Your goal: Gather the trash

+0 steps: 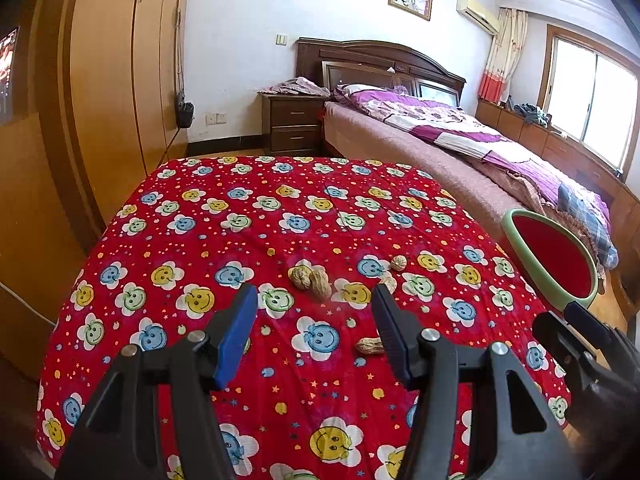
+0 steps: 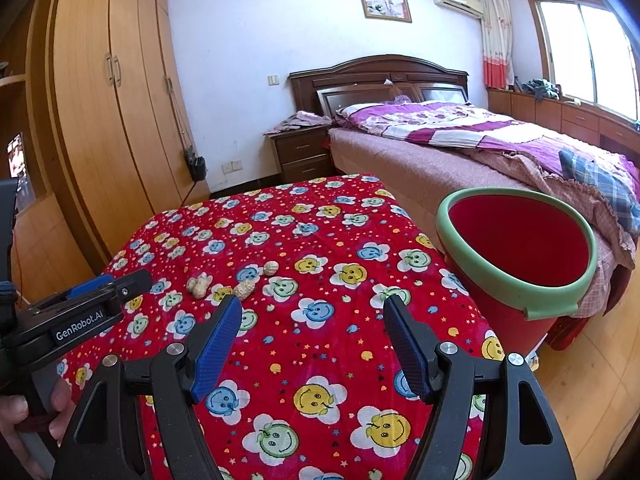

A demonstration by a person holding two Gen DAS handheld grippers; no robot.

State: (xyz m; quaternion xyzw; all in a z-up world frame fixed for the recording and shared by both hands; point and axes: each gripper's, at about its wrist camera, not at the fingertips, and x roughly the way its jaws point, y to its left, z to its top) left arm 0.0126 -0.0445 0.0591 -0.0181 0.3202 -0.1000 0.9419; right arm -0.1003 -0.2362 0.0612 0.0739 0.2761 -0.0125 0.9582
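While I hover both tools over the red smiley-print tablecloth (image 2: 320, 344), my left gripper (image 1: 315, 312), marked "GenRobot.AI", and right gripper (image 2: 313, 322) gape wide, holding nothing. The red bucket (image 2: 516, 240) stands off the cloth's right edge; peanut shells (image 1: 310, 278) lie mid-cloth.

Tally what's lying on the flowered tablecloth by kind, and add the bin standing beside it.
Peanuts: 5
Red bin: 1
Total: 6
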